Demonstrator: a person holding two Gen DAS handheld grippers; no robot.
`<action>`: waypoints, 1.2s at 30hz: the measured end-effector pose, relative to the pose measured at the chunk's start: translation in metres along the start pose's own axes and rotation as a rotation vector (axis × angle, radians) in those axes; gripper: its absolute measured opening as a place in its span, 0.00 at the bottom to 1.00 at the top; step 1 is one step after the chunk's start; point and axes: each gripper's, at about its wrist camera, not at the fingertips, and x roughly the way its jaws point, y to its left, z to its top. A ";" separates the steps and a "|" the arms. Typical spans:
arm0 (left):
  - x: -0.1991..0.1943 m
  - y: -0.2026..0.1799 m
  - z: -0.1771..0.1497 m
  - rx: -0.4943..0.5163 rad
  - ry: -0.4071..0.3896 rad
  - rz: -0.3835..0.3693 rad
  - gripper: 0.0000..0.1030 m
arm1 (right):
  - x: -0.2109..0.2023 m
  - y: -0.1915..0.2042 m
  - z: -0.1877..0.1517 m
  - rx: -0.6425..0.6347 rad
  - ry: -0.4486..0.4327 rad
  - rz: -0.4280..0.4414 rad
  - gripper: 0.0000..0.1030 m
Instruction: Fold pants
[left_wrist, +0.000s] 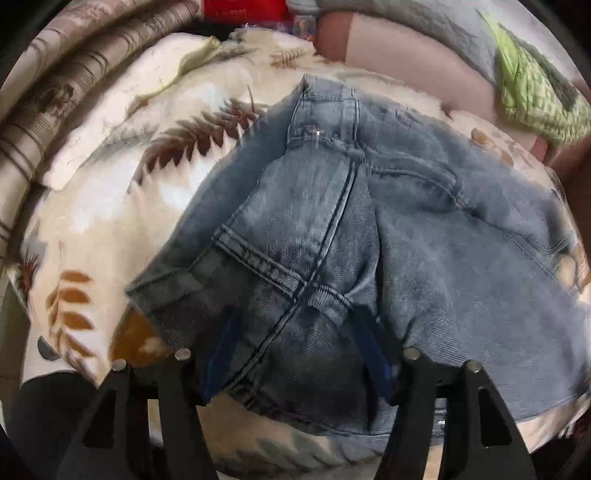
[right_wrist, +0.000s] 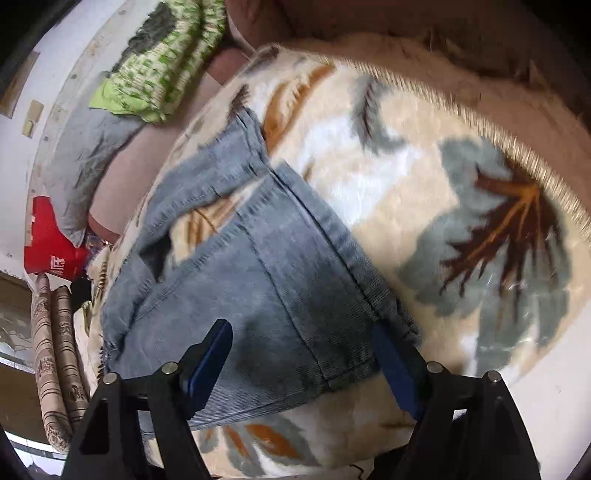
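The jeans (left_wrist: 351, 240) lie in the middle of the left wrist view, on a cream blanket (left_wrist: 110, 221) printed with brown and orange leaves. The waistband end points to the top of the frame, and the blue denim spreads down to the bottom. The left gripper (left_wrist: 299, 354) is at the bottom centre. Its two blue fingers (left_wrist: 373, 354) are spread wide apart, and the denim bulges between them and covers their tips, so I cannot tell if they pinch the cloth.

In the right wrist view the jeans (right_wrist: 258, 277) run from the upper left to the bottom centre. The right gripper (right_wrist: 303, 354) is also spread wide, with one finger on each side of the denim edge, and both fingers seem to touch it.

A green cloth (right_wrist: 159, 66) lies in the upper left, and a red bag (right_wrist: 48, 243) at the left edge.
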 end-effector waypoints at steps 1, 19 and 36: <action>-0.007 -0.002 0.004 0.007 -0.009 0.014 0.64 | -0.007 0.008 0.005 -0.021 -0.014 -0.005 0.78; -0.011 -0.005 0.068 0.014 -0.082 -0.046 0.70 | 0.048 0.065 0.111 -0.131 0.022 0.053 0.79; 0.073 0.006 0.107 -0.063 0.057 -0.016 0.72 | 0.122 0.086 0.164 -0.230 0.139 -0.079 0.59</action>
